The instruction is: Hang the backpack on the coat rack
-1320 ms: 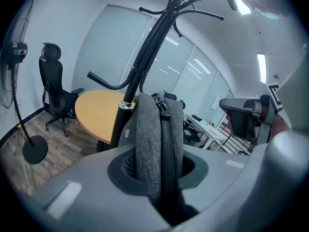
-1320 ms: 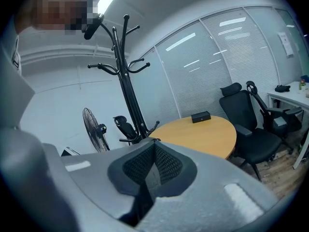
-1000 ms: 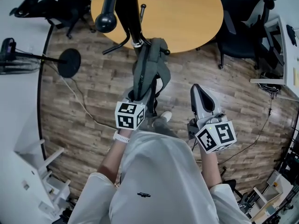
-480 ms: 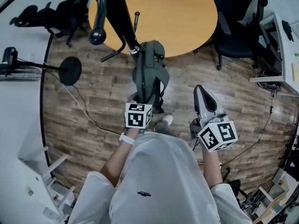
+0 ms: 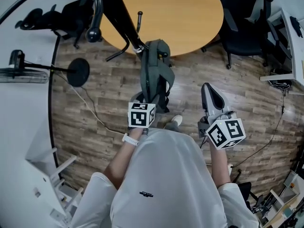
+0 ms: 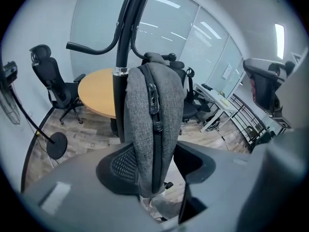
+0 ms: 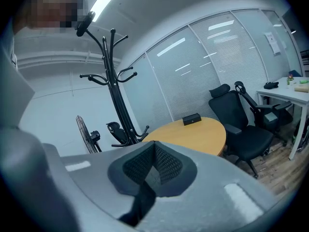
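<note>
Hanging from a hook of the black coat rack [image 5: 121, 20], the grey backpack [image 5: 154, 75] dangles above the wood-plank floor [image 5: 104, 103]. The left gripper [image 6: 155, 170] is opening its jaws around the bag's lower end. The right gripper [image 5: 209, 91], at four o'clock of the bag, is closed and empty. A round wooden desk [image 5: 180, 13] lies at twelve o'clock, a black office chair [image 5: 242, 27] at two, and a fan's round base [image 5: 78, 72] at ten.

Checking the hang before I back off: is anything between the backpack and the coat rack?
Nothing visible. The backpack hangs right at the coat rack pole; the left gripper is opening its jaws, backpack between them.
</note>
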The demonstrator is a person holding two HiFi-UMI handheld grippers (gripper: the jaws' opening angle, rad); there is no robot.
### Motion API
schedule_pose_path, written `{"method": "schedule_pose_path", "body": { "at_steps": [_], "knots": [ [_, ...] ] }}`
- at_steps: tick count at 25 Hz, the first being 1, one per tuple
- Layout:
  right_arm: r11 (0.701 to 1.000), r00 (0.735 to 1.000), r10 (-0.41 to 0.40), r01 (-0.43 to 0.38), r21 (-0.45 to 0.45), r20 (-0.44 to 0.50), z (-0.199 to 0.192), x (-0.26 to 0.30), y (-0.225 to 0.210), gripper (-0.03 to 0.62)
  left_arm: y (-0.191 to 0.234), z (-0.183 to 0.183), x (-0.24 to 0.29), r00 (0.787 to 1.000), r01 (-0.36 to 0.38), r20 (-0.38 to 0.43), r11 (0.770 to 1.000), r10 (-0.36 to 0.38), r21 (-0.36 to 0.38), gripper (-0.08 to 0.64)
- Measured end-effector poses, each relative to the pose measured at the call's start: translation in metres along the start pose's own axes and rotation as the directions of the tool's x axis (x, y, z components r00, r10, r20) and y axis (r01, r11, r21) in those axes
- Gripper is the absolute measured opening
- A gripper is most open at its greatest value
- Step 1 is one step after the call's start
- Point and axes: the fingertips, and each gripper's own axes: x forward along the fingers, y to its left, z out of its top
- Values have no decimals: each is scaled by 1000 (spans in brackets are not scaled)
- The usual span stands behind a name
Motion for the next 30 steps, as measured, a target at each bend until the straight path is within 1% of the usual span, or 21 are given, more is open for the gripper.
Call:
{"method": "schedule_pose_path", "body": {
  "at_steps": [3,7,11,13,14,16,18,20,22,25,27,30],
  "knots": [
    [1000,1000,-3,3,5,1,0,-1,-2,2,1,-1,-5,1000,-8,3,1000,8,-17,241],
    [1000,1000,-20,20,5,8,2,-5,-8,2,-2,-2,-15,999,25,26,999,-23,-42,236],
    [999,999,-34,34,1,24,8,-6,-12,2,-2,-1,-31,998,22,58,999,-20,-29,195],
    [999,998,-45,45,4,35,11,-7,-15,2,-2,-1,-35,998,22,65,1000,-21,-22,192],
    [999,998,-51,50,6,40,12,-8,-16,2,-1,-1,-36,997,23,69,999,-22,-23,177],
    [998,997,-58,58,6,47,14,-10,-17,2,1,1,-39,996,21,82,999,-18,-31,98],
    [998,997,-64,64,-1,50,16,-11,-18,2,3,7,-45,995,10,101,1000,-8,-21,70],
    [997,996,-72,72,-7,53,19,-13,-20,2,1,17,-52,991,-2,130,1000,1,5,41],
    [997,995,-75,76,-12,59,24,-16,-21,2,-3,29,-61,986,-3,167,1000,-1,24,15],
    [997,995,-61,65,-34,83,33,-20,-17,1,-10,50,-74,973,32,227,999,-38,29,15],
    [996,994,-49,56,-70,94,39,-23,-13,0,-16,64,-82,961,56,267,998,-65,39,17],
    [991,995,-42,53,-126,95,45,-26,-9,0,-24,87,-96,940,69,329,995,-87,65,17]
  ]
}}
